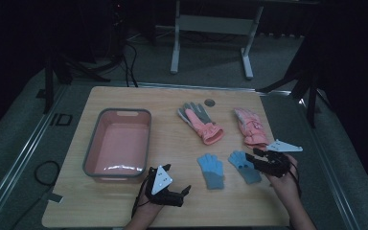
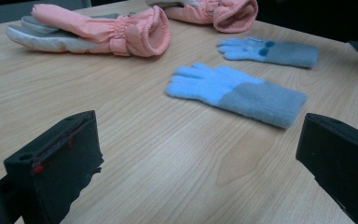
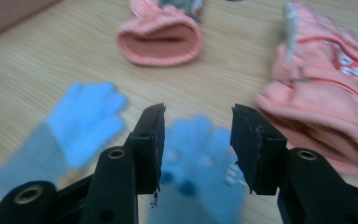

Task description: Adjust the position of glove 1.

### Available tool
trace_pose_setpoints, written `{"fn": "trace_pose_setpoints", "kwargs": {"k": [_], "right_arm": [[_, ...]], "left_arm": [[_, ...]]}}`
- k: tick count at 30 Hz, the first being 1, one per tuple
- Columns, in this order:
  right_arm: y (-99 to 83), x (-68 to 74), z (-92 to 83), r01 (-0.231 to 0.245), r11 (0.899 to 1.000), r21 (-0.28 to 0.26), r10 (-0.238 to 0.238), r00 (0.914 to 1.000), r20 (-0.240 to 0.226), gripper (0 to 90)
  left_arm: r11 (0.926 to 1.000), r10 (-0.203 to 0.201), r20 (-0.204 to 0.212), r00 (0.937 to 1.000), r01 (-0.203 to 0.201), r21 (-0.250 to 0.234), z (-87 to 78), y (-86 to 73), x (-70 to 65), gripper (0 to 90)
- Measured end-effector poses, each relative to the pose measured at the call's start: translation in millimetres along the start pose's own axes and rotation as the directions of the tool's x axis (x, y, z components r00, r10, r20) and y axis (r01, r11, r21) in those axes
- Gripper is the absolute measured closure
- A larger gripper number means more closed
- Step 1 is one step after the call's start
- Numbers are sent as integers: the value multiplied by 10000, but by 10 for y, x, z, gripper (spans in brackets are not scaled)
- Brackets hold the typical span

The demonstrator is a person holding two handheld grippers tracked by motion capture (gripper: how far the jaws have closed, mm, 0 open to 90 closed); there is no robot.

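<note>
From the high view, we are judging the work as barely begun: the pink bin (image 1: 118, 143) is sitting empty, and all four gloves are lying on the tabletop (image 1: 172, 201). Here the right claw (image 1: 260, 157) is hovering over the right blue glove (image 1: 245, 166), its tips above the glove's fingers, while the pink glove with the print (image 1: 250, 127) is lying just beyond it. The left claw (image 1: 165, 184) is resting near the tabletop's front edge, with the bin just beyond it on its left and the left blue glove (image 1: 211, 170) a little way off to its right. The pink-and-grey glove (image 1: 199, 122) is lying well beyond both claws.

In the left gripper view, we are seeing the left claw (image 2: 200, 154) standing wide and holding nothing, bare wood between its jaws. The left blue glove (image 2: 235, 93) is lying ahead of it, apart from both jaws, with the right blue glove (image 2: 270, 50) farther on.

In the right gripper view, the right claw (image 3: 198, 140) is standing about half open, gripping nothing. The right blue glove (image 3: 200, 172) is lying directly beneath the gap between the jaws, blurred, so we cannot tell whether the pads are touching it. The left blue glove (image 3: 70, 130) is lying to that claw's left.
</note>
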State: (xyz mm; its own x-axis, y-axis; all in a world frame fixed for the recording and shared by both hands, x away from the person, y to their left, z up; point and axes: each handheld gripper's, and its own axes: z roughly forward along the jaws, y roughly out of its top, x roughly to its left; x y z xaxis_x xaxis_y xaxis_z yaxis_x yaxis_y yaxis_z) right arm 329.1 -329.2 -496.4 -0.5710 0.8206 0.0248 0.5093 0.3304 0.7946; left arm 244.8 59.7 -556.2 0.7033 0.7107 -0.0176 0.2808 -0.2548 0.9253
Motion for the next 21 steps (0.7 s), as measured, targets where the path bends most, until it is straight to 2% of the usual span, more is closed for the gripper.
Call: {"fn": "trace_pose_setpoints", "kwargs": {"k": [3, 7, 14, 18, 21], "right_arm": [[-75, -106, 11, 406, 9990, 192, -402, 9990, -175, 543], [-129, -190, 91, 430, 9984, 359, -411, 9977, -531, 548], [-165, -140, 249, 847, 9950, 521, -812, 9945, -662, 552], [-207, -105, 322, 769, 9946, 702, -706, 9936, -879, 564], [-307, -69, 411, 779, 9914, 1051, -672, 9925, -1021, 598]], "left_arm": [[10000, 25, -15, 10000, -25, 14, 0, 0, -4, 0], [10000, 7, -21, 10000, -7, 31, 1, 1, -2, 0], [10000, 0, -14, 10000, 0, 15, 0, 0, -1, 0], [10000, -20, -3, 10000, 20, 20, 0, 0, 2, 0], [10000, 1, -2, 10000, -1, 24, 0, 0, -1, 0]]}}
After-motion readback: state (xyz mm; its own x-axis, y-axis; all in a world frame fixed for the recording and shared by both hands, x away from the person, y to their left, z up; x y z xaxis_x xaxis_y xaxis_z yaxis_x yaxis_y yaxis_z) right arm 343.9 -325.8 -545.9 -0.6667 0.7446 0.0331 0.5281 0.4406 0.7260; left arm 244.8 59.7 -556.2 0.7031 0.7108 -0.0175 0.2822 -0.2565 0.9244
